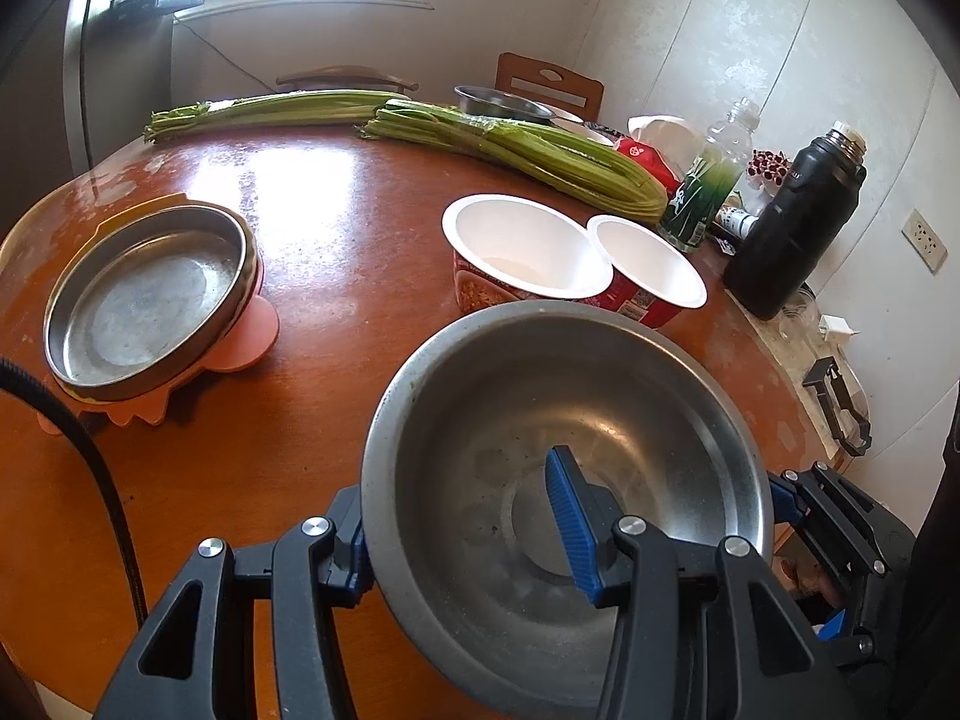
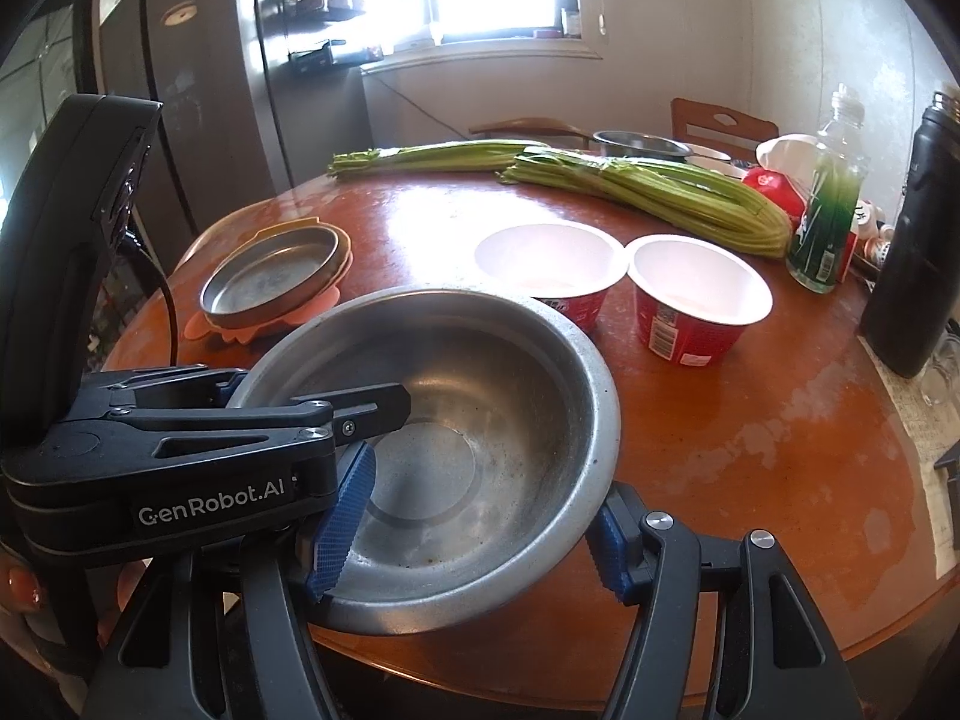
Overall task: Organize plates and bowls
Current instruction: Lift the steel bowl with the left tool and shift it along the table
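1. While both grippers pinch the steel bowl by opposite sides of its rim, it hangs tilted above the near edge of the round wooden table.
2. On the left gripper, 1 blue pad sits inside the bowl wall and the other outside it, so it is closed on the rim.
3. From the right wrist view, the right gripper also straddles the rim, 1 pad inside and 1 outside, clamped on it.
4. To the far left lies the shallow steel plate on an orange silicone mat, nearer the left hand than the right.
5. Straight ahead, just beyond the bowl's far rim, stand 2 red paper bowls, touching each other.
6. Between plate and paper bowls there is a wide bare stretch of tabletop, the most open room for setting the bowl down.
7. Farther back lie celery bunches, and another steel bowl sits at the far edge.
8. On the right, a green-labelled bottle and a black flask crowd that side, so I judge a rightward swing risky.
9. As both hands share 1 rim, they likely must move together, keeping the bowl clear of the paper bowls' rims.
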`<action>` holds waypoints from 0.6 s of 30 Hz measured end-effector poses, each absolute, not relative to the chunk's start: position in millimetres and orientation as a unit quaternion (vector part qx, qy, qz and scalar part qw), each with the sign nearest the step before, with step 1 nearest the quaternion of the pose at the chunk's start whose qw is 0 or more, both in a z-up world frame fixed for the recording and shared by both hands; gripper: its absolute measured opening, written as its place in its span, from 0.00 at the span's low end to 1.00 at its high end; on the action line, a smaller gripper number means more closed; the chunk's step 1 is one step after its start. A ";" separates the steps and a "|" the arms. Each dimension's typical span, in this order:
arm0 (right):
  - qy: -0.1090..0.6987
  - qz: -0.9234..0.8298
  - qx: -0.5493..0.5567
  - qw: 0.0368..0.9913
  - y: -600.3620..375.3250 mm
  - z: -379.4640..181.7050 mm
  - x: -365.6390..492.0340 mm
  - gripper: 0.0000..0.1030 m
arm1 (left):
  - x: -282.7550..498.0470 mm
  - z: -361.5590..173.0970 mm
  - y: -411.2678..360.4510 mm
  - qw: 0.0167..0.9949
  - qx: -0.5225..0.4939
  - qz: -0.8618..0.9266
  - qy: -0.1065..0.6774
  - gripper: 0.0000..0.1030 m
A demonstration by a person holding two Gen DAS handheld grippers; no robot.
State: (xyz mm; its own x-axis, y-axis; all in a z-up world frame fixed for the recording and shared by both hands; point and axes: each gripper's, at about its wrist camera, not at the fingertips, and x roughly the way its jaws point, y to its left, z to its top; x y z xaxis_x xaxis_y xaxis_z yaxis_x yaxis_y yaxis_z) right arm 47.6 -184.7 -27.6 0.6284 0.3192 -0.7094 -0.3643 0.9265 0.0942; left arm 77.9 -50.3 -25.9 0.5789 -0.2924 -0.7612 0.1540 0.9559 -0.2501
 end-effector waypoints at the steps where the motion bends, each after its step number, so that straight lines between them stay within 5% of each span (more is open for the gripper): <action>1: 0.389 0.189 -0.030 0.901 -183.4 -28.5 47.6 0.65 | 77.4 -26.6 -49.1 0.885 -0.077 -0.124 0.441 0.48; 18: 0.402 0.172 -0.041 0.898 -168.5 -45.6 53.1 0.65 | 77.7 -41.1 -43.0 0.885 -0.075 -0.111 0.446 0.48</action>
State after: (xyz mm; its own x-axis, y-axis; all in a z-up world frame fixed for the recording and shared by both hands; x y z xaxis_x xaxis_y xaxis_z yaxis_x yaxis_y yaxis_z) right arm 53.1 -168.5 -45.6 0.6176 0.2769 -0.7361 -0.3427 0.9372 0.0650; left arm 77.7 -43.0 -41.1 0.5778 -0.2641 -0.7722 0.1306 0.9639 -0.2320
